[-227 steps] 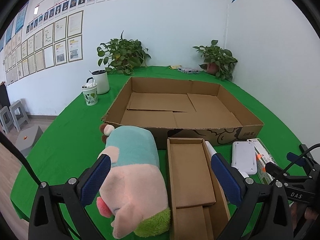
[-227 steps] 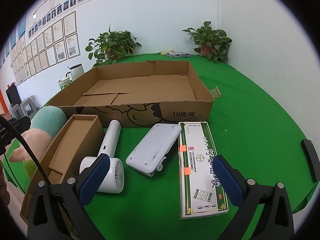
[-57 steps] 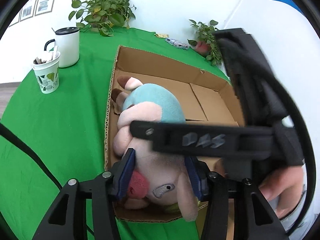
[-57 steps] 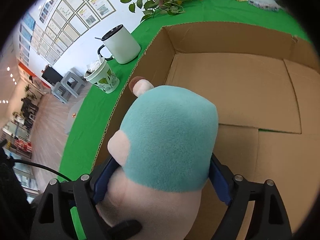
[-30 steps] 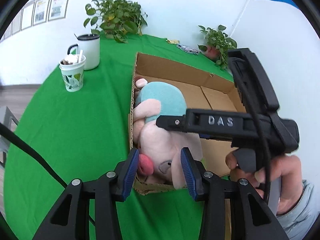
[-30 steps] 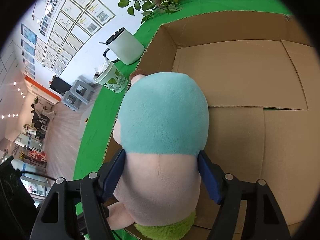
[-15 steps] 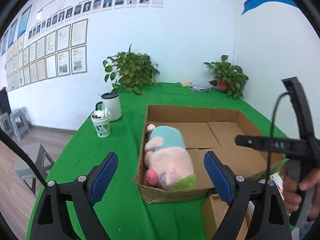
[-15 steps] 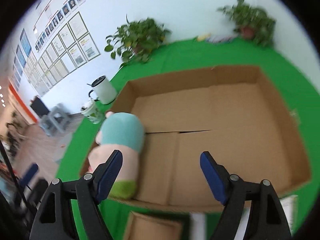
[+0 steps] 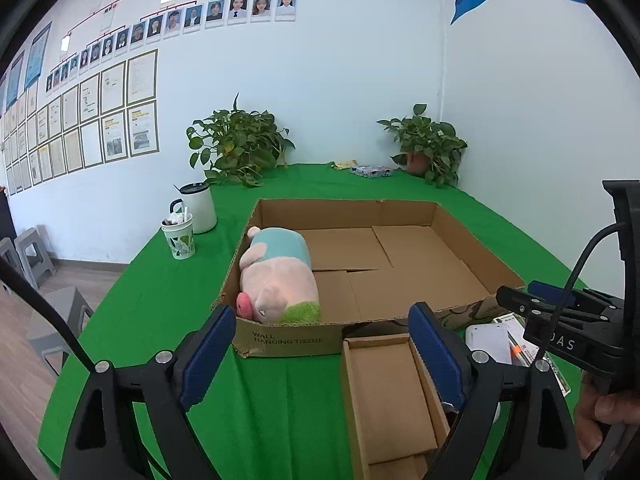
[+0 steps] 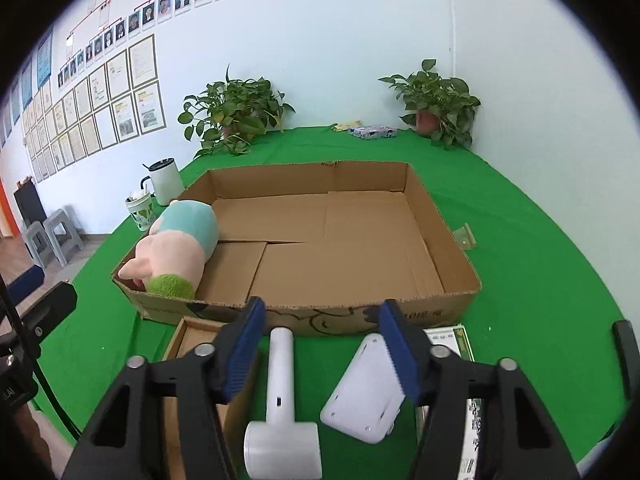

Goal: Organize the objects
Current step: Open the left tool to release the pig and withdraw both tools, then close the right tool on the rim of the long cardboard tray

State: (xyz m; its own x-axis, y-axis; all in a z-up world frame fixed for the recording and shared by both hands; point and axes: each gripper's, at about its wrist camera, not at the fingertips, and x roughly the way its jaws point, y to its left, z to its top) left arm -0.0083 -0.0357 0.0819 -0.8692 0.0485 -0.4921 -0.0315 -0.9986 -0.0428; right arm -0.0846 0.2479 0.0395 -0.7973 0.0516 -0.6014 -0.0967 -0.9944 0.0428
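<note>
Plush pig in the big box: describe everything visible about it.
The plush pig is soft fabric: pink body, teal back, red snout, fuzzy green patch at the near end. It lies on its side in the near-left corner of the large cardboard box, against the left wall and near the front one. Neither gripper touches it.

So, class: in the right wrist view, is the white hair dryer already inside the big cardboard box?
No, the hair dryer lies on the green cloth in front of the big box, which holds only the plush pig.
</note>
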